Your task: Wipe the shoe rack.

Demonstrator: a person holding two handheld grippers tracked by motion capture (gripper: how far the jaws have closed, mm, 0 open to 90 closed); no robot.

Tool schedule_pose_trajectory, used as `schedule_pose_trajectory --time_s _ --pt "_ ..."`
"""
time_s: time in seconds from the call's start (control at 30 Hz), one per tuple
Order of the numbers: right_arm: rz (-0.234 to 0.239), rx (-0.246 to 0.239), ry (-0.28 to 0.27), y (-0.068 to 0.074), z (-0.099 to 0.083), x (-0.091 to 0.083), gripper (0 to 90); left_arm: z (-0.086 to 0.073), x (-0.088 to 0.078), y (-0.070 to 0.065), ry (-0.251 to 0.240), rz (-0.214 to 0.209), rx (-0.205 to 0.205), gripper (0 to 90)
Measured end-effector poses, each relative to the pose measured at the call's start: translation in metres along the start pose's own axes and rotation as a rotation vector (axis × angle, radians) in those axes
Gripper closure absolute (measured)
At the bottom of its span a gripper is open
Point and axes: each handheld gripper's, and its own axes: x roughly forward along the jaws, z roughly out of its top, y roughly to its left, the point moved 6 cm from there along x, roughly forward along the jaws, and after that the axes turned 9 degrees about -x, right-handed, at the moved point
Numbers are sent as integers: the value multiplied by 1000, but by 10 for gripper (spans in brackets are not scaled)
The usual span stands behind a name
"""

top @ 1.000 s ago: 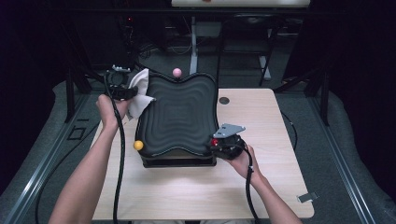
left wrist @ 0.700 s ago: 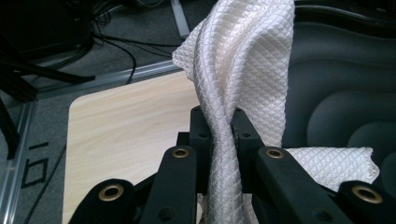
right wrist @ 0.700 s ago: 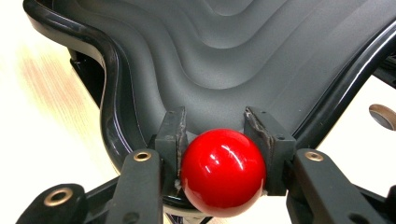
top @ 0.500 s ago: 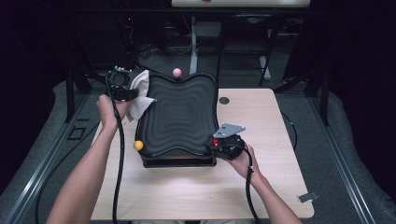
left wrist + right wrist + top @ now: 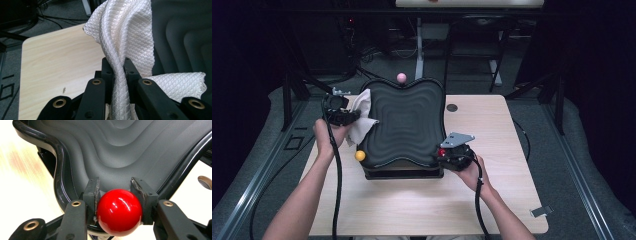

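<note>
Cloth (image 5: 125,37) sat pinched between the left gripper's (image 5: 117,66) closed jaws (beside the black tray (image 5: 412,120)); the right gripper (image 5: 117,188) clamped a red ball (image 5: 119,212) at the tray's corner.

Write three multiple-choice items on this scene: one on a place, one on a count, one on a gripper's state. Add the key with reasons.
1. Where is the white cloth?
A. On the left edge of the black wavy tray
B. At the table's right corner
C. On the floor

2. How many coloured balls are at the tray's corners in the high view?
A. One
B. Three
C. Five

3. What does the right gripper do?
A. Stands open over bare table
B. Clamps the red ball
C. Clamps the cloth

Key: 1 A, the left gripper holds the cloth against the tray's left rim. 2 B, a pink ball, a yellow ball and the red one show. 3 B, the jaws press on both sides of the red ball.
</note>
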Motion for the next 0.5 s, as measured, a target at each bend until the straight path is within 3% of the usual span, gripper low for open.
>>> schedule_pose_trajectory --time_s 0.33,0.5 --pt "-1 0 3 0 0 0 598 -31 -8 -1 11 -7 21 820" --pt "-2 0 1 0 0 0 598 -40 -13 -6 4 0 52 821"
